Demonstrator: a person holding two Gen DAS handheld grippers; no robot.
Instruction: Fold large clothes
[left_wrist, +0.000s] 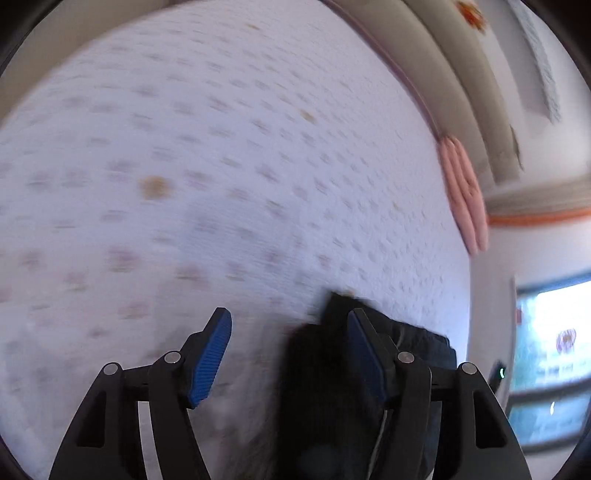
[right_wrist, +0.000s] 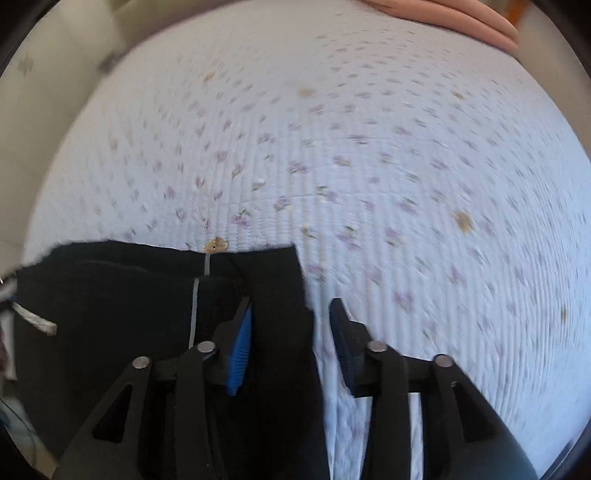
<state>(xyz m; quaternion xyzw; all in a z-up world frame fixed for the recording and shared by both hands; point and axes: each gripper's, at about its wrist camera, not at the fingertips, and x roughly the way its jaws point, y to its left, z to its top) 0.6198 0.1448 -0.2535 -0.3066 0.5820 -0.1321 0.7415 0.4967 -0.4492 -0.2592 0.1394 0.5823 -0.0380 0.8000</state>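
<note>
The garment (right_wrist: 122, 295) is black and lies flat on the bed (right_wrist: 369, 184), near its edge, with a thin grey seam line down it and a white drawstring end at one side. One squared corner reaches out over the pale quilt, which is ribbed and dotted with small purple flowers.

The right gripper (right_wrist: 290, 332) is spread wide, that corner lying between its fingers; whether they touch it I cannot tell.

The left gripper (left_wrist: 288, 354) is also wide open, the dark cloth (left_wrist: 332, 387) bunched by its right finger, nothing clamped. A pink pillow (left_wrist: 465, 199) sits at the bed's far edge.
</note>
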